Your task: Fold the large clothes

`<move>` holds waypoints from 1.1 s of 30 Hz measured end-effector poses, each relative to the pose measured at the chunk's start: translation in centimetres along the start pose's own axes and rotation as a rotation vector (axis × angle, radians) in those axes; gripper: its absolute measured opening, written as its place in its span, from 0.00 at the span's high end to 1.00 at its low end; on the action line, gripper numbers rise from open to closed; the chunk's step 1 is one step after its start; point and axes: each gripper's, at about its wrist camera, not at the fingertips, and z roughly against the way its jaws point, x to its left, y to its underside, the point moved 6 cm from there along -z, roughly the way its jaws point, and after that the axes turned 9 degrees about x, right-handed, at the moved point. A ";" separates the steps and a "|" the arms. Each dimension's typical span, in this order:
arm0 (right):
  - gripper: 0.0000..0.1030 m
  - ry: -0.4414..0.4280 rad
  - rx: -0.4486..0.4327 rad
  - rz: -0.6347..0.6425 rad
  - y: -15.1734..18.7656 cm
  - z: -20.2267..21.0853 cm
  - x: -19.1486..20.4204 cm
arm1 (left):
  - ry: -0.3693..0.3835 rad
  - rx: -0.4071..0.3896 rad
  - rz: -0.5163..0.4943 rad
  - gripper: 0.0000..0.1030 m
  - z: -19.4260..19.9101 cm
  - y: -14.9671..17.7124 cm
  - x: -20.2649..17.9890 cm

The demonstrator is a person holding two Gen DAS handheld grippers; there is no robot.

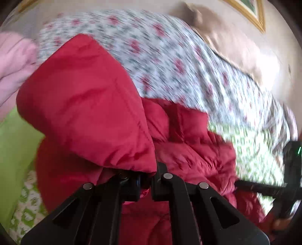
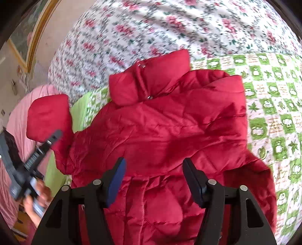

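Note:
A red puffer jacket (image 2: 160, 132) lies spread on the bed, its snap collar (image 2: 149, 83) at the far side. My left gripper (image 1: 146, 179) is shut on the cuff of one red sleeve (image 1: 85, 105) and holds it up off the bed, so the sleeve fills that view. In the right wrist view the same sleeve (image 2: 49, 116) hangs from the left gripper (image 2: 54, 135) at the left. My right gripper (image 2: 153, 169) hovers over the jacket's body with its jaws open. Nothing sits between its blue pads (image 2: 117, 179).
The jacket rests on a green-and-white checked sheet (image 2: 273, 105). A floral quilt (image 2: 151, 28) is heaped beyond it, and pink bedding (image 2: 20, 113) lies at the left. A person's hand (image 2: 35, 199) grips the left tool. A gold picture frame (image 1: 251, 13) hangs on the wall.

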 end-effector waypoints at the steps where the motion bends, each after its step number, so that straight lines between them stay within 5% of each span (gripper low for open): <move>1: 0.38 -0.004 -0.005 -0.013 -0.2 0.1 -0.5 | -0.005 0.021 -0.041 0.96 -1.0 0.3 -1.4; 10: 0.38 -0.060 -0.044 -0.119 -1.7 0.5 -4.3 | -0.058 0.102 -0.330 0.94 -5.8 3.7 -8.9; 15: 0.36 -0.093 -0.053 -0.176 -2.2 0.4 -6.2 | -0.074 0.133 -0.446 0.78 -6.8 5.8 -10.2; 23: 0.35 -0.204 -0.048 -0.210 -3.4 -0.2 -5.6 | -0.004 0.153 -0.462 0.73 -6.1 6.5 -10.7; 26: 0.20 -0.251 -0.021 -0.219 -4.1 -1.2 -4.7 | 0.014 0.160 -0.443 0.73 -5.9 6.6 -10.8; 33: 0.20 -0.301 0.020 -0.246 -4.9 -3.8 -4.1 | 0.050 0.191 -0.402 0.74 -6.5 6.6 -10.6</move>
